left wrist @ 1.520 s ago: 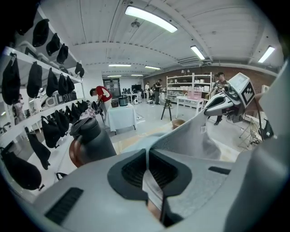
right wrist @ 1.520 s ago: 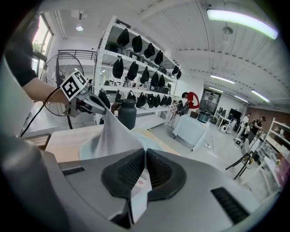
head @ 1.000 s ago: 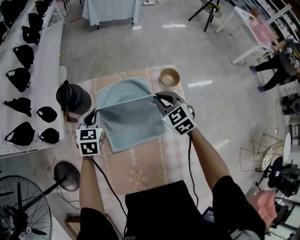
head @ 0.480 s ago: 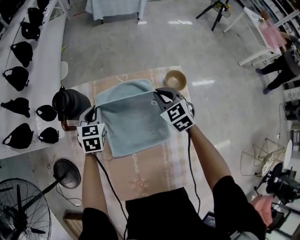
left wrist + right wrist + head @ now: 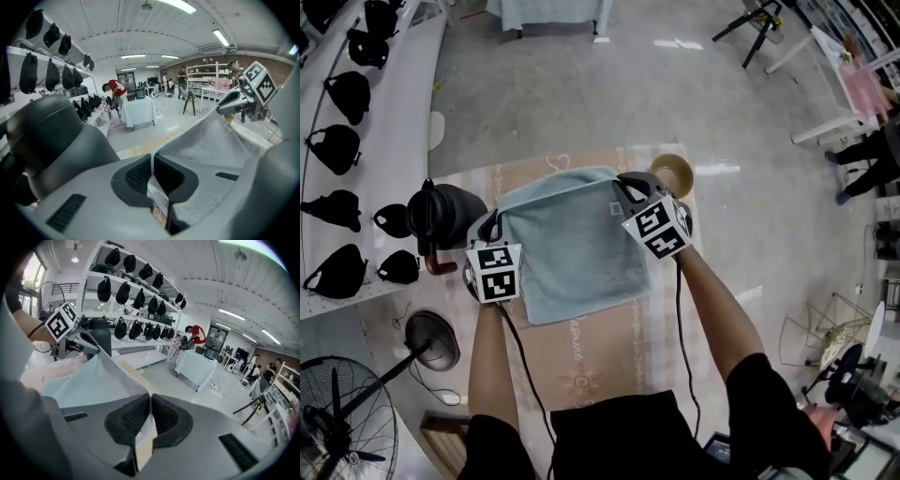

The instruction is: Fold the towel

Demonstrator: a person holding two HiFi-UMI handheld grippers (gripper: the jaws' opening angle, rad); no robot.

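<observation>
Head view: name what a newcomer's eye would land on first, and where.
The pale blue towel at the middle of the table draws the eye first, one edge stretched between the left gripper and the right gripper, each shut on a corner. Next come the black jug at the table's left and the tan bowl just beyond the right gripper.

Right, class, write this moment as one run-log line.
task: fold towel | left claw: shut on towel corner | right claw: shut on towel corner | held edge: stretched between claws
</observation>
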